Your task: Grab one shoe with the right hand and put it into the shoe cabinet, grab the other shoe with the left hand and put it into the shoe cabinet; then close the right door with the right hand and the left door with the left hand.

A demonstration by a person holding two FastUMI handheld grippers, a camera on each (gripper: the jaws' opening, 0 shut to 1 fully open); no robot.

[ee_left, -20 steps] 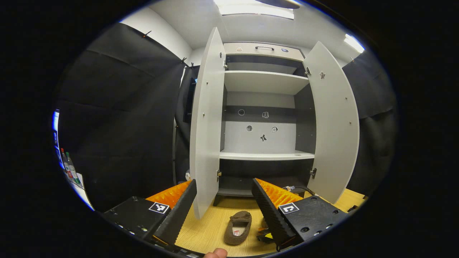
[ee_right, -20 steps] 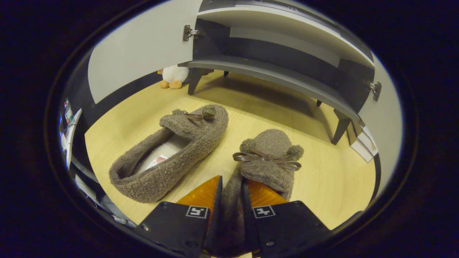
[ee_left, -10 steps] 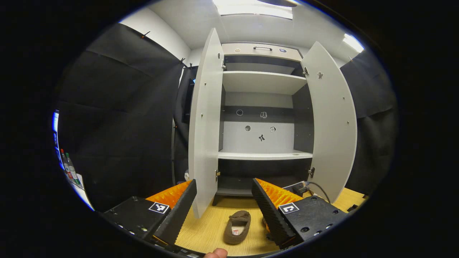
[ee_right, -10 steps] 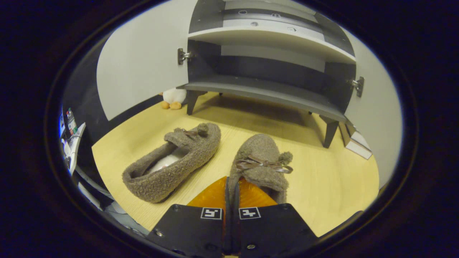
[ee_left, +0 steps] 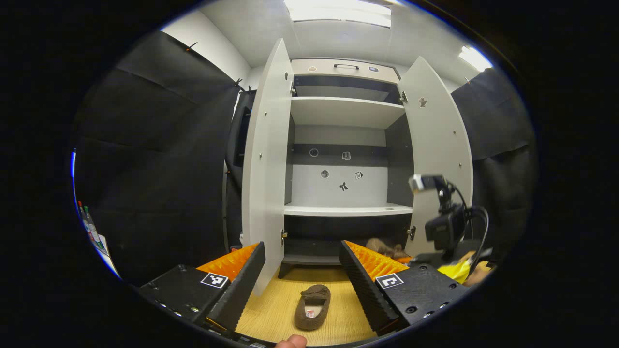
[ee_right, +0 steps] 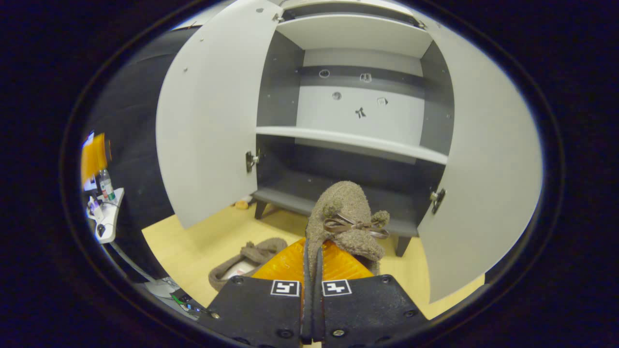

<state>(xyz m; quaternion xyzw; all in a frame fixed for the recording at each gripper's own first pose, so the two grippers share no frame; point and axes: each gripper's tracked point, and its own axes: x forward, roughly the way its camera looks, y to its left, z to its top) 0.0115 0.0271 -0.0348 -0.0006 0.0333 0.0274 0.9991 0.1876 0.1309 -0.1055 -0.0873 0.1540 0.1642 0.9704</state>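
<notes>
Holding one brown fuzzy shoe (ee_right: 346,217) by the edge of its opening, right gripper (ee_right: 312,270) at bottom centre of the right gripper view, fingers pressed nearly together on the fabric, toe and ribbon bow raised toward frame centre, clear of the floor. Seen also at the right edge of the left gripper view (ee_left: 447,227), with camera and cables, low beside the right door (ee_left: 437,159); a patch of the shoe (ee_left: 384,249) visible just left of it. Spread wide, left gripper (ee_left: 302,270) at bottom centre of the left gripper view, nothing between its fingers. Lying between them farther off, other shoe (ee_left: 312,313), flat on the wooden floor (ee_left: 271,314), opening up, toe toward the shoe cabinet (ee_left: 346,210); same shoe at lower left of centre in the right gripper view (ee_right: 244,266), partly hidden behind the fingers. Standing at centre of both views, cabinet with left door (ee_left: 263,169) and right door swung fully open, shelves bare of shoes, dark bottom shelf (ee_right: 309,193) directly behind the lifted shoe. Showing at the bottom edge of the left gripper view, a fingertip (ee_left: 290,342).
</notes>
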